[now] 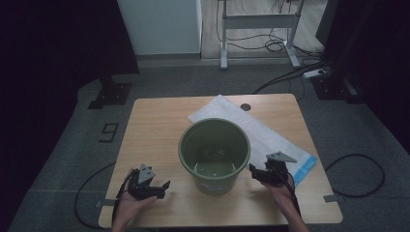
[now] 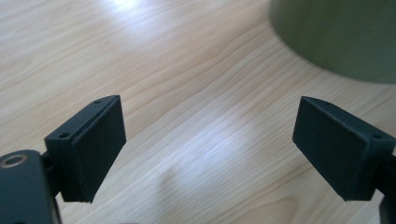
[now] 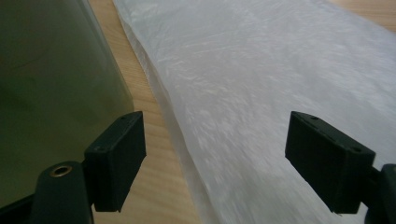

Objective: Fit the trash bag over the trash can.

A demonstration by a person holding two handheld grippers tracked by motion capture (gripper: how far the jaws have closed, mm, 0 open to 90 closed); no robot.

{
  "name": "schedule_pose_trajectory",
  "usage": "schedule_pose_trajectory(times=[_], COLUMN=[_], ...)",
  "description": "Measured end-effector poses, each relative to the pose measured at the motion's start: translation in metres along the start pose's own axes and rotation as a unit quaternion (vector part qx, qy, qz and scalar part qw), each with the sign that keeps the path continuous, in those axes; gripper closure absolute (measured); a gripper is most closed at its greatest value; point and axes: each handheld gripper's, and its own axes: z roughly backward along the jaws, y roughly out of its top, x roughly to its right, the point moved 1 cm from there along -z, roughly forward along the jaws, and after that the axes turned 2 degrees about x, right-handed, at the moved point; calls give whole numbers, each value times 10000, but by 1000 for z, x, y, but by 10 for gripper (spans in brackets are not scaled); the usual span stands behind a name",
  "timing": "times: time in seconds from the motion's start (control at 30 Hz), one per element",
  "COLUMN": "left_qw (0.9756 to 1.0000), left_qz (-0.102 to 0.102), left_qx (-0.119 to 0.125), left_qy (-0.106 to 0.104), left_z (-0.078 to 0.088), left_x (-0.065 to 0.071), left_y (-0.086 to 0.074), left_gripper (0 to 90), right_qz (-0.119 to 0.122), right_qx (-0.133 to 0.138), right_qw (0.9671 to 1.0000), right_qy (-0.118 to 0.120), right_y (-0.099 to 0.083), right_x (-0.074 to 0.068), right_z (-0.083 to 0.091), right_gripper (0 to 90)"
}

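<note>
Fingers: left gripper [image 1: 155, 186] lower left, jaws wide, empty | green bin [image 1: 214, 153] centre of table, upright, empty | right gripper [image 1: 259, 172] lower right, jaws spread, holding nothing; over white bag [image 1: 270, 137] | step: approach — next: close on the bag's edge, lift toward bin

Bare table [image 1: 154, 125] left of green bucket [image 1: 214, 151]; white bag [image 1: 270, 137] covers right side behind it.
</note>
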Motion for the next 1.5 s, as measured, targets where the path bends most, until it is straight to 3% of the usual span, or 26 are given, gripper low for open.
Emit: schedule_pose_trajectory(times=[0.13, 0.3, 0.37, 0.5, 0.57, 0.67, 0.93, 1.07, 1.3, 1.43, 1.47, 1.5], left_qw=[9999, 9998, 9997, 9996, 9995, 9993, 9988, 9986, 9981, 9977, 9977, 9977], left_qz=[58, 108, 98, 120, 137, 141, 151, 260, 364, 343, 343, 345], left_qx=[-65, -134, -174, -198, -226, -277, -371, -287, -261, -357, -357, -365], left_qy=[61, 113, 130, 160, 172, 196, 281, 370, 416, 471, 471, 465], left_z=[-2, -5, -7, -7, -7, -8, -10, -7, -5, -8, -8, -8], left_x=[-4, -4, -3, -3, -3, -3, -4, -6, -7, -8, -8, -8], left_y=[-5, -8, -9, -12, -14, -16, -17, -17, -18, -19, -19, -19], left_gripper=[95, 102, 102, 102, 102, 102, 108, 121, 131, 133, 132, 132], right_qz=[137, 179, 166, 294, 258, 189, -100, -333, -417, -336, -336, -245], right_qx=[-297, -505, -565, -527, -374, -316, -313, -321, -317, -264, -264, -167], right_qw=[9995, 9984, 9977, 9966, 9971, 9970, 9957, 9952, 9939, 9948, 9948, 9962], right_qy=[-43, -192, -337, -562, -612, -677, -862, -864, -966, -921, -921, -822], right_y=[2, -2, -6, -10, -15, -20, -38, -51, -68, -68, -68, -62], right_x=[-6, -5, -1, 1, 4, 11, 36, 48, 57, 51, 51, 44], right_z=[-25, -37, -39, -34, -28, -21, 12, 33, 60, 61, 61, 59], right_gripper=[223, 257, 313, 435, 607, 723, 792, 803, 802, 599, 599, 475])
